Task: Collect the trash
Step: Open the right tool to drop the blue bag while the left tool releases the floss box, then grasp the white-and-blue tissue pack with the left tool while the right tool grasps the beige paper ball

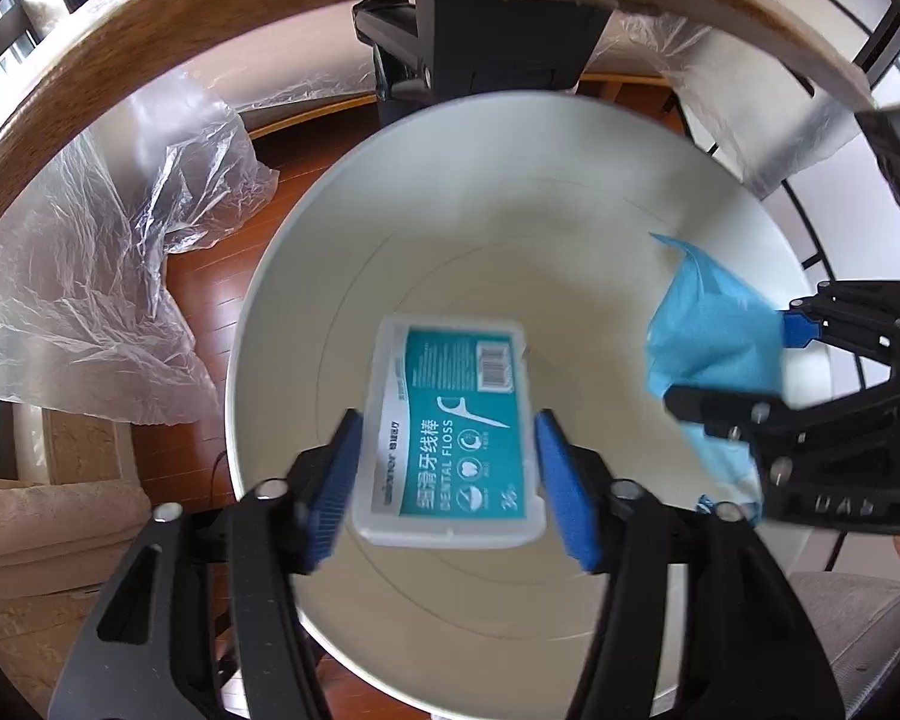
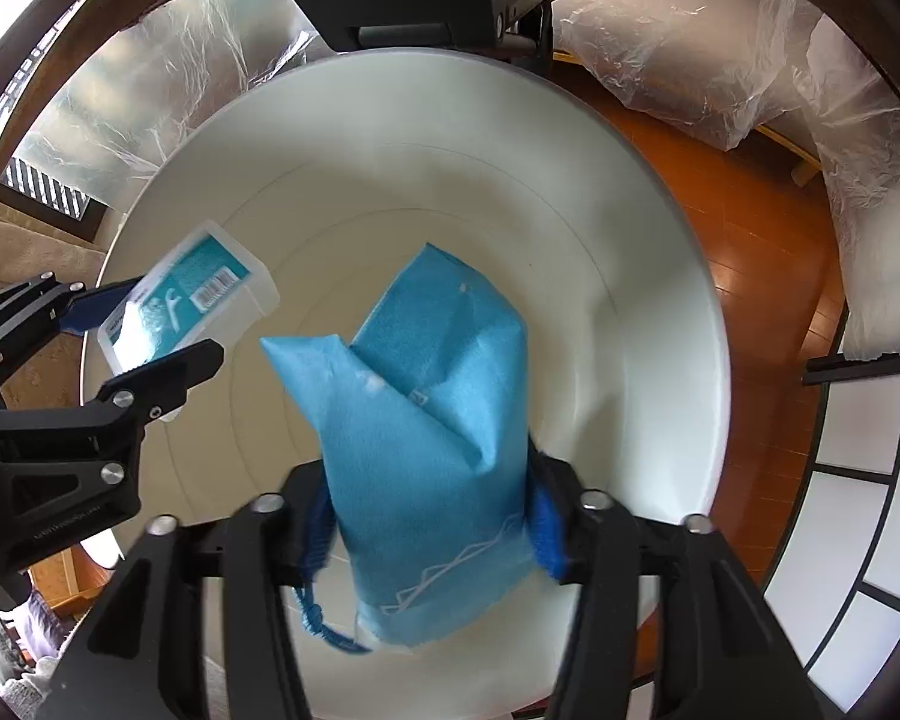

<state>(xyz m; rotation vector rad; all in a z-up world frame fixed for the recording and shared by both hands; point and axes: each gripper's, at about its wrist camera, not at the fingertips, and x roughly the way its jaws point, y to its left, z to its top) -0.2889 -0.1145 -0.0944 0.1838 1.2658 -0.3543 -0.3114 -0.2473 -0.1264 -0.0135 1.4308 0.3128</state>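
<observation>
A white round bin (image 1: 330, 192) stands below both grippers, seen from above; it also shows in the right wrist view (image 2: 660, 252). My left gripper (image 1: 450, 480) is shut on a clear dental floss box (image 1: 450, 420) with a teal label, held over the bin's mouth. The box also shows at the left of the right wrist view (image 2: 186, 300). My right gripper (image 2: 432, 516) is shut on a blue folded face mask (image 2: 426, 420) over the bin. The mask and right gripper show at the right of the left wrist view (image 1: 714, 336).
Crumpled clear plastic sheeting (image 1: 90, 276) lies on the wooden floor (image 1: 222, 276) left of the bin and also behind it (image 2: 720, 60). A curved wooden table edge (image 1: 150, 24) arcs overhead. A black chair base (image 1: 480, 48) stands behind the bin.
</observation>
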